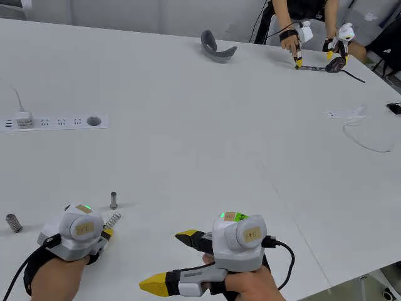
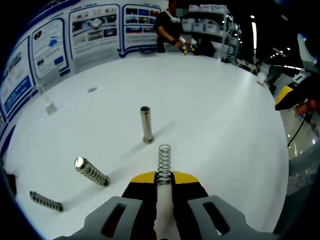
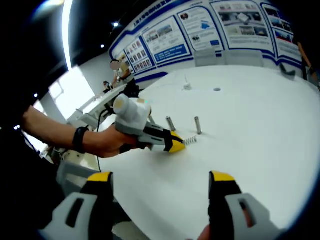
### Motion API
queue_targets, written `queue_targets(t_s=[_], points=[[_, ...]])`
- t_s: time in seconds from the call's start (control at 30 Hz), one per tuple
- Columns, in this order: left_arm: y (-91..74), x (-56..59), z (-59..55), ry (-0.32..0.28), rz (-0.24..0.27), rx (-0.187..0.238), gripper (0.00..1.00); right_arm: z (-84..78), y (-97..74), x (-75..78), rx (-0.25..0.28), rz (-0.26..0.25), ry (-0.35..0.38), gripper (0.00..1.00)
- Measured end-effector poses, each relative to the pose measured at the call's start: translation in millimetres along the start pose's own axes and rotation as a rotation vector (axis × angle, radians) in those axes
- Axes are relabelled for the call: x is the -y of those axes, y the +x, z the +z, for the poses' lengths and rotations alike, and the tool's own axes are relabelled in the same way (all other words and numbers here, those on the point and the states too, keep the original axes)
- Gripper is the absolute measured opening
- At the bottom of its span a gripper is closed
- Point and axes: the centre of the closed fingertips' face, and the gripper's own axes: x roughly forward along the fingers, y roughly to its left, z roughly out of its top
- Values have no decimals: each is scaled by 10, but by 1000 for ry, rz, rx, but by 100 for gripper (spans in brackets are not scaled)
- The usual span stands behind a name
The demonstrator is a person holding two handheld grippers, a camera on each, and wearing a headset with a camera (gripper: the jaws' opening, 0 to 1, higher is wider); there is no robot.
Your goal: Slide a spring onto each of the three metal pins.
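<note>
Your left claw (image 2: 164,179) was clenched on 1 spring (image 2: 164,159), a bare upright pin (image 2: 145,124) at its 11 o'clock; your right claw (image 3: 161,177) gaped wide, released.

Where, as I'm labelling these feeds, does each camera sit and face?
Head view: on the headset, looking down at the table; left hand with left tongs, right hand with right tongs.
Left gripper view: on the left tongs, facing across the table at a bare pin; its shut tips pinch a spring.
Right gripper view: on the open right tongs, facing the left tongs and forearm.
Shared: all three show that spring and pin.
</note>
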Motion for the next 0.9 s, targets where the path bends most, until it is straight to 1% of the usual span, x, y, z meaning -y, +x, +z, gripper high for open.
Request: queue_targets(t_s=[0.07,0.17,0.27,0.37,0.53,0.6,0.63,0.67,0.7,0.8,0.9], points=[[-30,-8,-40,1,-3,0,10,-11,18,-11,-7,1,-2,79],[-91,-26,-94,-14,-3,-2,10,-4,36,-34,-4,6,1,79],[-169,-43,-141,-40,-2,1,10,-6,61,-56,-4,11,2,79],[-247,-50,-217,-38,-4,-1,10,-14,95,-84,-9,19,4,78],[-402,-70,-309,-59,-9,4,10,16,137,-128,3,34,25,77],[-458,-65,-325,-65,-10,6,10,23,159,-142,3,38,29,76],[-487,-79,-361,-67,-7,3,10,25,177,-155,1,43,32,75],[-507,-87,-382,-72,-7,1,10,26,188,-163,-1,46,32,75],[-538,-98,-407,-90,-7,3,10,29,203,-178,-3,50,29,75],[-620,-126,-446,-89,3,5,10,40,243,-236,-5,65,29,74],[-709,-136,-444,-100,6,18,10,39,302,-284,-12,80,21,74]])
